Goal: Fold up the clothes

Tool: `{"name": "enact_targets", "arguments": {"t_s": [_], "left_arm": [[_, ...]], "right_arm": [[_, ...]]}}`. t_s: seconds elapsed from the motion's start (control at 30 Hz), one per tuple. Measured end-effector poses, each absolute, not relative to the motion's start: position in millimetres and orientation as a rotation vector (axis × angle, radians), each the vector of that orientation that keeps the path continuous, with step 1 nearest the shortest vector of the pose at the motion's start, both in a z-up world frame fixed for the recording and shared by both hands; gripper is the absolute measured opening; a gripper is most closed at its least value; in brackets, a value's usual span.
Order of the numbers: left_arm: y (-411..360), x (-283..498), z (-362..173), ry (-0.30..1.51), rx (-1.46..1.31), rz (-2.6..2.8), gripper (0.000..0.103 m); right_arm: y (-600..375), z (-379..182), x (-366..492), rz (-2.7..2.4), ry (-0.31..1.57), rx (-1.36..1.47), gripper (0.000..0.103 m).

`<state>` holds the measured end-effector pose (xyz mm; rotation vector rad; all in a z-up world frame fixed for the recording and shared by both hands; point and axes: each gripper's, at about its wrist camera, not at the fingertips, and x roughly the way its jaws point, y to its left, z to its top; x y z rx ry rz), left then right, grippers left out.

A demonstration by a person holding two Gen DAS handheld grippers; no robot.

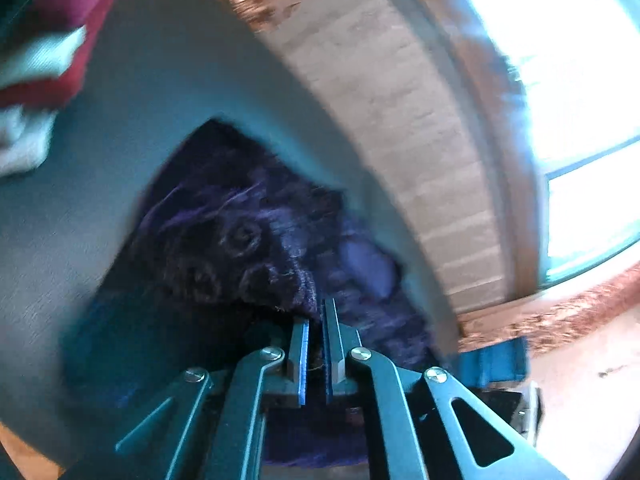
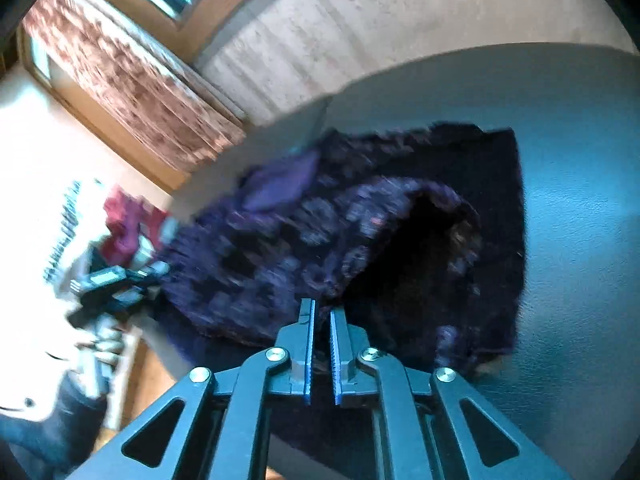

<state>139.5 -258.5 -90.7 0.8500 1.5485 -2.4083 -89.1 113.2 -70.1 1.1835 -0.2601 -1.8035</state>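
Mid-fold: dark garment [image 2: 400, 220] on the grey table [image 2: 580, 200], one edge lifted and doubling over, pinched in both nearly closed hand-held grippers, left [image 1: 316, 316] and right [image 2: 323, 310]; flattening, further folds left.

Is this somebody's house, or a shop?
Probably a room in a house: patterned curtains beside a bright window, and a dark purple garment on a grey table.

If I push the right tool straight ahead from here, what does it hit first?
Most likely the dark purple patterned garment: the right tool points at its raised fold right at the fingertips, with the blue-grey table behind. Motion blur makes depth uncertain.
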Motion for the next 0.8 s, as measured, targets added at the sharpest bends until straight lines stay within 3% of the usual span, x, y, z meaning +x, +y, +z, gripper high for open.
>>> {"name": "enact_targets", "arguments": {"t_s": [0.3, 0.4, 0.47, 0.6, 0.73, 0.8], "left_arm": [[-289, 67, -58, 1.522, 0.719, -2.428, 0.003], [-301, 42, -68, 1.500, 0.786, -2.347, 0.009], [-309, 33, -79, 1.528, 0.841, -2.295, 0.025], [-317, 29, -82, 1.504, 0.868, -2.282, 0.027], [-314, 42, -80, 1.404, 0.872, -2.305, 0.034], [-312, 58, -87, 1.331, 0.910, -2.297, 0.034]], "right_arm": [[118, -51, -164, -1.805, -0.687, 1.119, 0.007], [114, -67, -185, -1.869, -0.727, 1.194, 0.007], [114, -75, -195, -1.936, -0.708, 1.245, 0.011], [125, -85, -208, -1.971, -0.750, 1.278, 0.012], [143, -83, -205, -1.978, -0.794, 1.243, 0.029], [147, -76, -197, -1.998, -0.731, 1.212, 0.031]]}}
